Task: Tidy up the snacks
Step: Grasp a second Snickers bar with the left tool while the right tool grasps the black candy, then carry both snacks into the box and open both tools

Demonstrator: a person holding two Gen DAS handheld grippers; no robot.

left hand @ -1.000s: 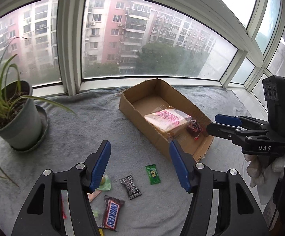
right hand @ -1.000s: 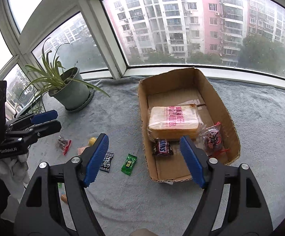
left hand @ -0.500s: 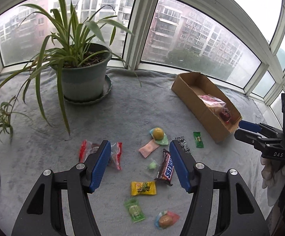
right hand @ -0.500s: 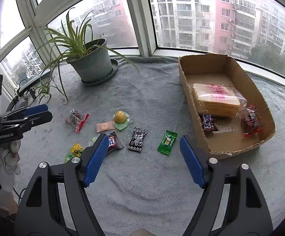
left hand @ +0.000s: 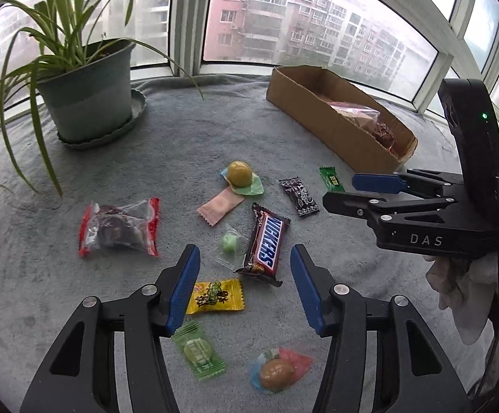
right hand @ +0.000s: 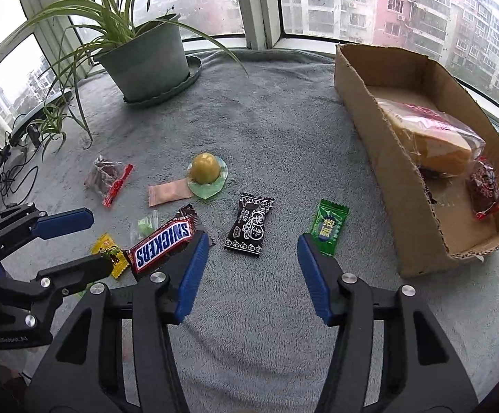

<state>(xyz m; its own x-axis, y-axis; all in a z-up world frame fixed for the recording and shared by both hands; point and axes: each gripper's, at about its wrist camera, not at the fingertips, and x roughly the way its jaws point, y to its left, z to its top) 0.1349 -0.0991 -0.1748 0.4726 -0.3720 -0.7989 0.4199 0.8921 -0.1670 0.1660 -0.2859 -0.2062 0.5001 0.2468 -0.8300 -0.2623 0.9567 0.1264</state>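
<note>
Here, the left tongs point(left hand: 245, 285), spread wide and empty, hover just behind the brown-and-blue Snickers bar point(left hand: 266, 244) on the grey tabletop point(left hand: 187, 137), its long axis running between them; the right tongs point(right hand: 251, 272), equally wide, stand farther off.

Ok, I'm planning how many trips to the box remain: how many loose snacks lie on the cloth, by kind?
Snickers bar: 1
Green packets: 2
Black packet: 1
Yellow packet: 1
Pink sachet: 1
Round wrapped sweets: 2
Small green candy: 1
Red-edged bag: 1
Total: 10
</note>
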